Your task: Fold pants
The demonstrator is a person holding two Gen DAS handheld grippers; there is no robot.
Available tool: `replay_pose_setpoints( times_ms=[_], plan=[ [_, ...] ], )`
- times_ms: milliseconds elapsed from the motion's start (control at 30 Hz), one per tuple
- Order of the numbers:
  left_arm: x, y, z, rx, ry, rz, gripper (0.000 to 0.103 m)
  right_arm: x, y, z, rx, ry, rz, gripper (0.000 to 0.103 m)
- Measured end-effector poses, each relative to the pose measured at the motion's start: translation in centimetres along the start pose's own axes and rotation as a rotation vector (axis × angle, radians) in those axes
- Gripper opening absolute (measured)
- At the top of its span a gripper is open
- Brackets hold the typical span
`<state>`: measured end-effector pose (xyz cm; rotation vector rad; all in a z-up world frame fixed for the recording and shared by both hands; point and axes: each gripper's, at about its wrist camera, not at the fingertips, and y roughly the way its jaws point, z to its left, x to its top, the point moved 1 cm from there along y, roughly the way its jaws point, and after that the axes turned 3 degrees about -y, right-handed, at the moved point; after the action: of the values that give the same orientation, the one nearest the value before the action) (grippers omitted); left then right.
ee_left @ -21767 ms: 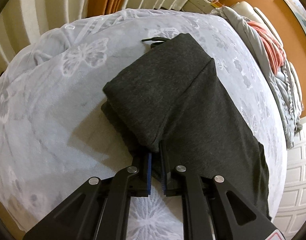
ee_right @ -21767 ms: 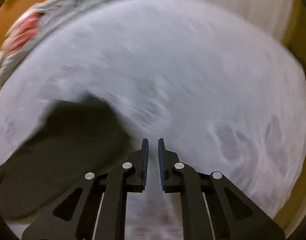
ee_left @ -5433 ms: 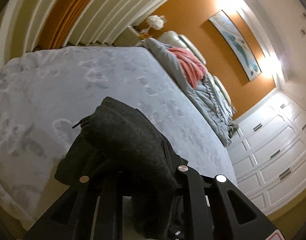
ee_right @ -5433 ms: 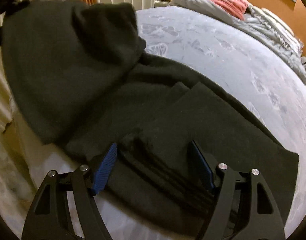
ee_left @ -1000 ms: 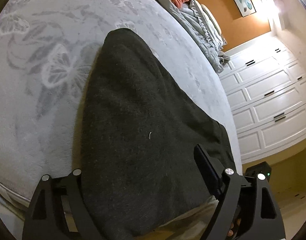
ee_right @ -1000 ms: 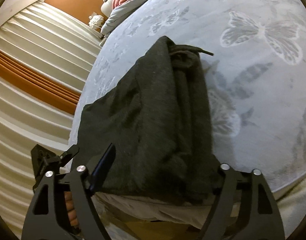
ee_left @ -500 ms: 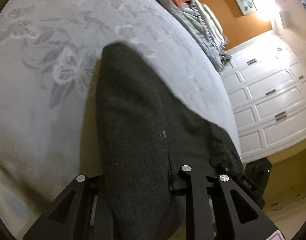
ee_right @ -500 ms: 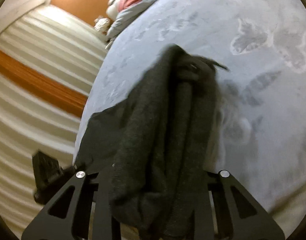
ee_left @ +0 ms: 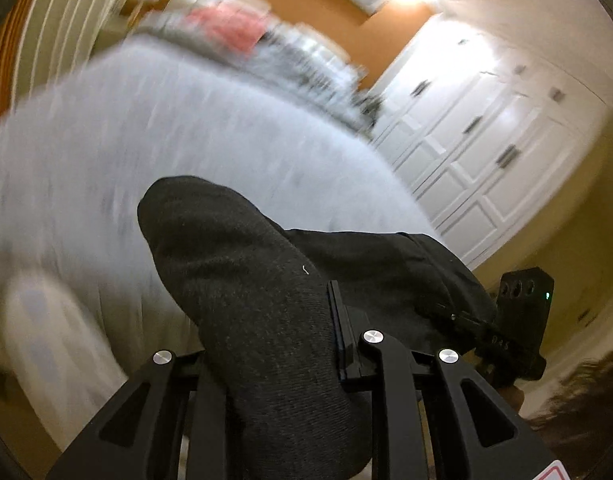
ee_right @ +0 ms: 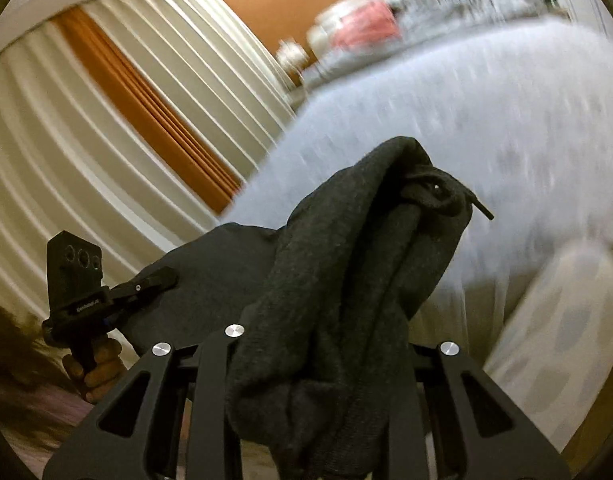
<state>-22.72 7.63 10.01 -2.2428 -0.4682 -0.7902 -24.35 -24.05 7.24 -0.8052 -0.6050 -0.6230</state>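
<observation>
Both the left gripper [ee_left: 274,364] and right gripper [ee_right: 314,360] are clamped on the folded pants [ee_left: 242,280], which hang bunched between them above the near edge of the bed [ee_left: 186,140]. To set them down well, I'd keep both grips level and equally tight so the layers stay stacked.

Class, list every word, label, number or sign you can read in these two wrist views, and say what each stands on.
"Genrobot.AI", small white print, only just legible: on the black camera block of the left gripper.
White marks on the right gripper: too small to read.
Red-and-white sticker on the left gripper's own frame: cut off by the picture edge, unreadable.
Dark grey knit pants: no text.
</observation>
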Motion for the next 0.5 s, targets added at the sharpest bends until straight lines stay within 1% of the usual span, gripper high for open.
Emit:
replay_pose_setpoints(
  times_ms=[67, 100, 133, 200, 233, 333, 400, 433, 500],
  plan=[
    [2.6, -2.2, -2.4, -0.031, 0.084, -0.101, 0.018, 2.7, -1.6, 1.5, 0.027, -0.043, -0.09, 0.023],
    [3.4, -2.8, -3.0, -0.038, 0.108, -0.13, 0.018, 3.8, -2.4, 2.0, 0.04, -0.067, -0.127, 0.023],
    [4.9, -3.9, -4.4, -0.048, 0.165, -0.188, 0.018, 5.5, -3.1, 2.8, 0.054, -0.105, -0.175, 0.023],
    [6.7, -5.0, -6.0, -0.053, 0.229, -0.265, 0.018, 8.2, -4.2, 4.2, 0.073, -0.177, -0.251, 0.023],
    [8.1, -5.8, -7.1, -0.052, 0.275, -0.323, 0.018, 10.2, -4.4, 5.1, 0.084, -0.212, -0.296, 0.023],
    [11.3, -8.0, -9.6, -0.06, 0.367, -0.463, 0.019, 15.3, -5.0, 7.1, 0.127, -0.298, -0.402, 0.023],
    [13.5, -9.0, -10.5, -0.08, 0.408, -0.531, 0.019, 18.4, -5.3, 8.2, 0.14, -0.359, -0.46, 0.024],
    [15.1, -9.0, -10.7, -0.081, 0.425, -0.563, 0.019, 20.3, -5.2, 8.7, 0.148, -0.387, -0.494, 0.024],
    [18.0, -8.7, -10.8, -0.083, 0.445, -0.592, 0.02, 23.9, -4.4, 8.9, 0.153, -0.416, -0.525, 0.024]
  ],
)
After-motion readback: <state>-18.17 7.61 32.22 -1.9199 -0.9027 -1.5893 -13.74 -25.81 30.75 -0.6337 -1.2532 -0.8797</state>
